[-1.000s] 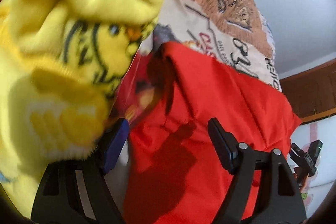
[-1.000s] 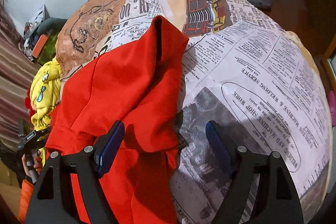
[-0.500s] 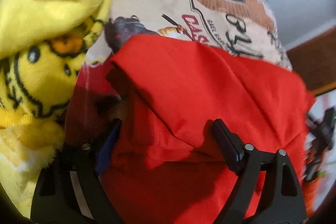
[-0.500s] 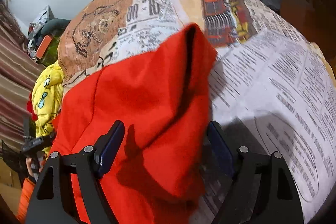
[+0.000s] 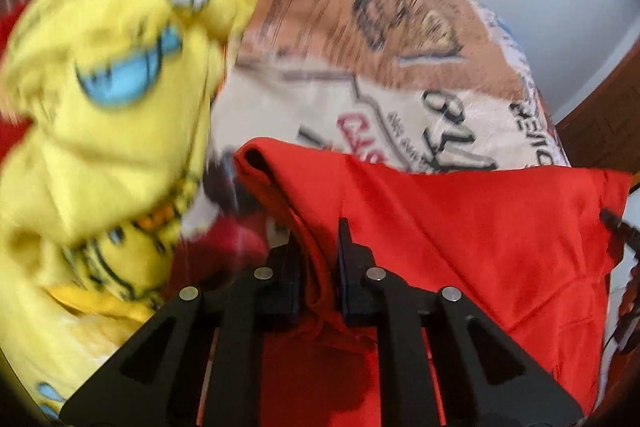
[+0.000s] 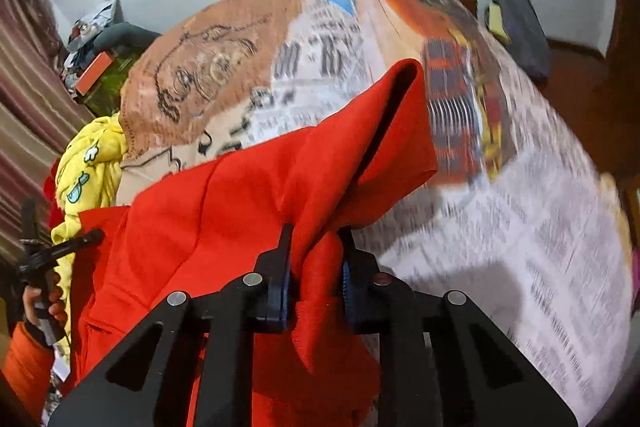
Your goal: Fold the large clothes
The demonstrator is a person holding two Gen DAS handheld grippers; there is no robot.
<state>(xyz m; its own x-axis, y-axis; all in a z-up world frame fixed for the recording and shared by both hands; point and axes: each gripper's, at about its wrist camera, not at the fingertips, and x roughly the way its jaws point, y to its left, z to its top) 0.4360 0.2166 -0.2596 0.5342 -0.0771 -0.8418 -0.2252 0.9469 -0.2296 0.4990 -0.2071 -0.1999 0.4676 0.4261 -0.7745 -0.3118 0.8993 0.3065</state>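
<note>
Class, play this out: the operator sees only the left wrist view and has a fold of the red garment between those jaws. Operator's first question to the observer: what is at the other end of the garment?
Observer: The right gripper has a bunched fold of the red garment between its jaws, which are closing on it.
Operator: Is anything lying on the bedspread beyond that end?
Observer: No, the newsprint bedspread on that side is bare of clothes.
Operator: Can you see who holds my gripper?
Observer: Yes, a hand with an orange sleeve grips the left gripper's handle at the far left, beside the yellow fleece.
</note>
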